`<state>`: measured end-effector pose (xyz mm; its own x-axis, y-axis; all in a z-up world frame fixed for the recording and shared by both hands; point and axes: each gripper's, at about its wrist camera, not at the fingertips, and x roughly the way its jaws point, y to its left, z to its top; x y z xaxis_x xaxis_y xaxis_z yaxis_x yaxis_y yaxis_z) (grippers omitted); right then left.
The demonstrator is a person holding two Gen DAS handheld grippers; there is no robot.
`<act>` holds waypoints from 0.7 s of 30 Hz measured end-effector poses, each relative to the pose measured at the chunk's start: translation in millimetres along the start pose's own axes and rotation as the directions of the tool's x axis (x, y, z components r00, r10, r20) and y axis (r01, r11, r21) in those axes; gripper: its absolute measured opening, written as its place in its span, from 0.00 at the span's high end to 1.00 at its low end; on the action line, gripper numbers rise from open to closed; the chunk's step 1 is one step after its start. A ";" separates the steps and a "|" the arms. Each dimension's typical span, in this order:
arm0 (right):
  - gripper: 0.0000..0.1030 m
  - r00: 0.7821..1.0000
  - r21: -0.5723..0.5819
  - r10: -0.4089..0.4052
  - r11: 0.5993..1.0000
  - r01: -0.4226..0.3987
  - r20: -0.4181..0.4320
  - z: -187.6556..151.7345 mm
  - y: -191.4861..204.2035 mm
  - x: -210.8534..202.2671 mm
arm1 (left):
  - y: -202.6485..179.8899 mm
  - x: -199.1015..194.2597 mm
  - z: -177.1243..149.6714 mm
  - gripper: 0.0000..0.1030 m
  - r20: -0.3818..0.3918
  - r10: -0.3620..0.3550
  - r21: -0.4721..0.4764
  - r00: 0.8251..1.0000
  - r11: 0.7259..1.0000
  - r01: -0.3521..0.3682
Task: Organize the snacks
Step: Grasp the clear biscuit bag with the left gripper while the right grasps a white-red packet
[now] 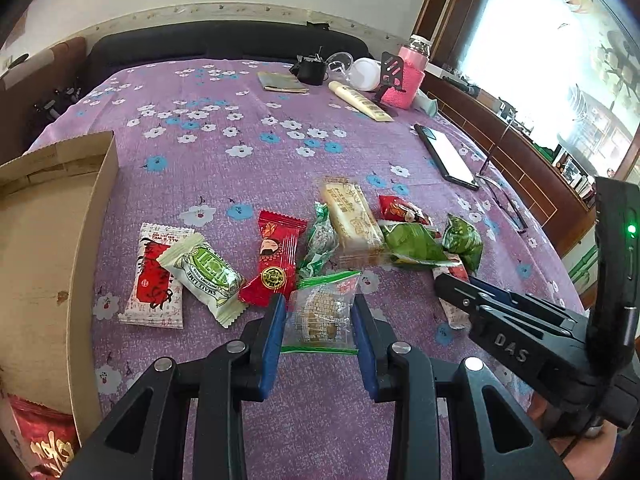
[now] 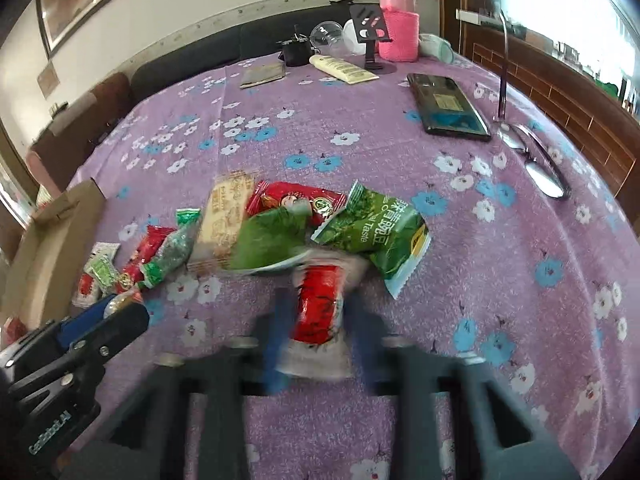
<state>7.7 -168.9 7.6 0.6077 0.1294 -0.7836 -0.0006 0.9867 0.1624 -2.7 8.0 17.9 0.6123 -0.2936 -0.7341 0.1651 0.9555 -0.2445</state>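
Several snack packets lie in a loose row on the purple flowered cloth (image 1: 248, 168). My left gripper (image 1: 318, 320) is shut on a clear biscuit packet with green stripes (image 1: 320, 312), its blue pads (image 1: 274, 320) pressing both sides. The left gripper (image 2: 106, 312) also shows at the lower left of the right wrist view. My right gripper (image 2: 318, 304), blurred, is shut on a red-and-white packet (image 2: 320, 312) just in front of the green pea bag (image 2: 380, 236). From the left wrist view the right gripper (image 1: 452, 284) sits at the right end of the pile. An open cardboard box (image 1: 60, 220) stands at the left.
On the cloth lie a white-green lime packet (image 1: 204, 272), a red coin packet (image 1: 274, 260) and a long beige packet (image 1: 352, 220). A phone (image 1: 446, 156) and glasses (image 1: 504, 200) lie right. A pink-sleeved bottle (image 1: 408, 76), tube (image 1: 360, 100) and wallet (image 1: 282, 82) stand far back.
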 end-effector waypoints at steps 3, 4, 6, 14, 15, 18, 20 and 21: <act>0.81 1.000 0.024 0.027 0.999 -0.027 0.004 -2.6 -5.0 -4.1 | -0.1 -1.2 -0.4 0.67 0.001 0.000 0.000 1.000 1.000 0.000; 0.81 0.999 0.032 0.038 0.999 -0.039 0.006 -3.9 -6.0 -5.6 | 0.0 -0.7 -0.3 0.67 0.001 0.001 0.000 1.000 1.000 -0.001; 0.82 0.997 0.045 0.069 0.997 -0.070 0.015 -8.3 -6.8 -10.0 | -0.4 -1.6 -0.5 0.67 0.003 0.000 0.003 1.000 1.000 0.000; 0.82 0.976 -0.032 0.118 0.993 -0.114 0.185 -21.7 13.4 -47.7 | -6.6 -8.9 -1.4 0.67 0.037 0.001 0.031 0.999 1.000 -0.002; 0.82 0.973 -0.034 0.124 0.992 -0.119 0.193 -22.3 14.4 -49.2 | -7.5 -10.3 -1.6 0.67 0.043 0.000 0.035 0.999 0.999 -0.001; 0.82 0.964 -0.032 0.148 0.989 -0.144 0.223 -22.8 13.0 -54.7 | -10.1 -15.2 -2.4 0.67 0.066 -0.005 0.048 0.998 0.999 0.001; 0.82 0.961 -0.027 0.154 0.988 -0.152 0.230 -22.1 11.7 -55.9 | -12.6 -17.8 -3.0 0.67 0.081 -0.002 0.060 0.997 0.998 -0.003; 0.82 0.960 -0.022 0.154 0.988 -0.153 0.233 -22.4 10.4 -56.6 | -14.1 -19.5 -3.5 0.67 0.091 0.002 0.066 0.996 0.998 -0.008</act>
<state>-44.4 -163.7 40.3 0.7682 0.2537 -0.5879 -0.1113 0.9571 0.2676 -19.7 0.2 33.5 0.6804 -0.2876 -0.6740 0.2104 0.9577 -0.1963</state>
